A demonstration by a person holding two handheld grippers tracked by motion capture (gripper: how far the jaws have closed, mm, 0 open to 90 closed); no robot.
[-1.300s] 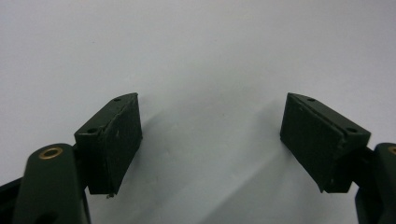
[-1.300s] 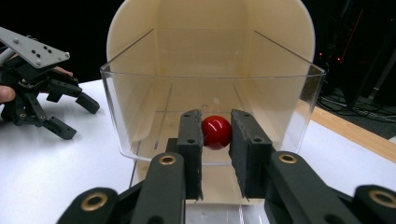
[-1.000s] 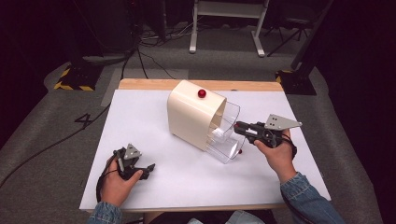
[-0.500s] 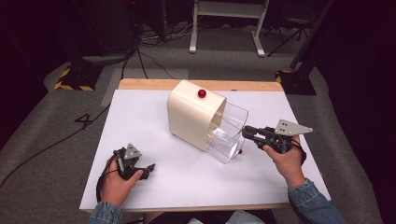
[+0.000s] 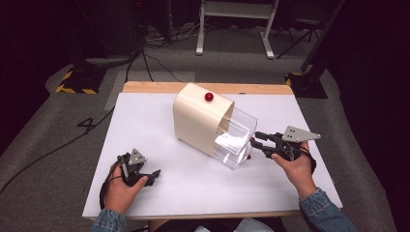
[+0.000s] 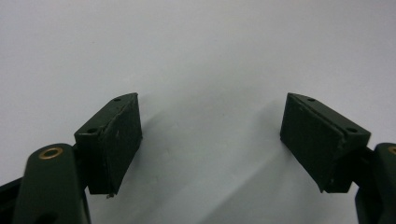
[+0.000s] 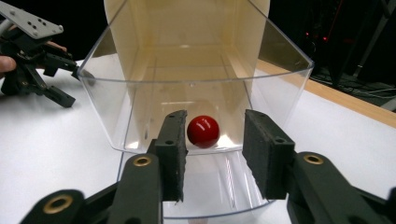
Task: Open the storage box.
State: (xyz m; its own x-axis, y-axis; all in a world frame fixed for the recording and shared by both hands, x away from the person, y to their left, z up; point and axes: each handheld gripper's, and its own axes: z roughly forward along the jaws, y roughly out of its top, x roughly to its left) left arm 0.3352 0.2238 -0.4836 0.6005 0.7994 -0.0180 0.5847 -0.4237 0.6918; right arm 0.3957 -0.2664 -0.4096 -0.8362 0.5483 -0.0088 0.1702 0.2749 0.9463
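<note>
Now your right gripper (image 5: pixel 256 138) has drawn back from the clear drawer (image 5: pixel 235 140) of the cream box (image 5: pixel 198 118), jaws parted and holding nothing, lined up on the drawer's small red knob (image 7: pixel 203 131) just ahead. With the drawer standing pulled out, the opening looks done, or a fresh grip is coming. Your left gripper (image 5: pixel 145 173) rests on the white worktop (image 5: pixel 145 121) well left of the box, jaws wide apart, empty. A second red knob (image 5: pixel 209 96) tops the box.

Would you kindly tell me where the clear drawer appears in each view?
High view: clear drawer right of centre, projecting from the cream box toward the right tongs.
Right gripper view: centre, its red knob seen between the tongs.
Left gripper view: left tongs over bare tabletop.
Shared landmark: the white tabletop.
</note>
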